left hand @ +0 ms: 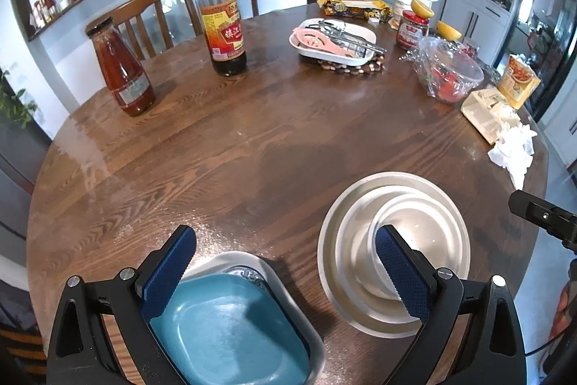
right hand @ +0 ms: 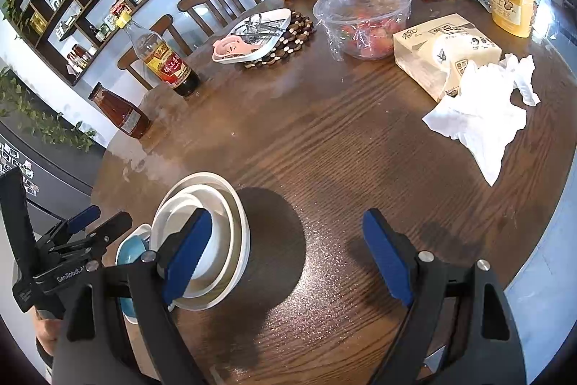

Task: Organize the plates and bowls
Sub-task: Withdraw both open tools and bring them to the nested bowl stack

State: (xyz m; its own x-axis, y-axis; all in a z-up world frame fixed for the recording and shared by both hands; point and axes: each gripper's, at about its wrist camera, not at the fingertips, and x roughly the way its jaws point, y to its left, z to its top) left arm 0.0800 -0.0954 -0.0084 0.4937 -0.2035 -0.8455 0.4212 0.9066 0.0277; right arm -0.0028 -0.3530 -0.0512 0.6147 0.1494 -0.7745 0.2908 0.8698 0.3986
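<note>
A blue square plate [left hand: 230,323] lies on a white square plate [left hand: 310,323] at the near edge of the round wooden table [left hand: 252,147]. To its right a white bowl [left hand: 414,222] sits nested in a larger white round dish [left hand: 339,233]. My left gripper [left hand: 285,258] is open and empty, above the blue plate, its right finger over the bowl stack. In the right wrist view the bowl stack [right hand: 230,222] is at lower left, with the blue plate [right hand: 131,249] beside it. My right gripper [right hand: 285,251] is open and empty over bare wood, right of the stack. The left gripper [right hand: 97,222] also shows there.
Far side holds a ketchup bottle [left hand: 122,67], a vinegar bottle [left hand: 220,13], a white tray of utensils [left hand: 335,42] on a beaded trivet, and a plastic bowl of strawberries [left hand: 447,71]. A tissue pack [right hand: 443,53] and crumpled tissues [right hand: 483,110] lie at the right. Chairs stand behind.
</note>
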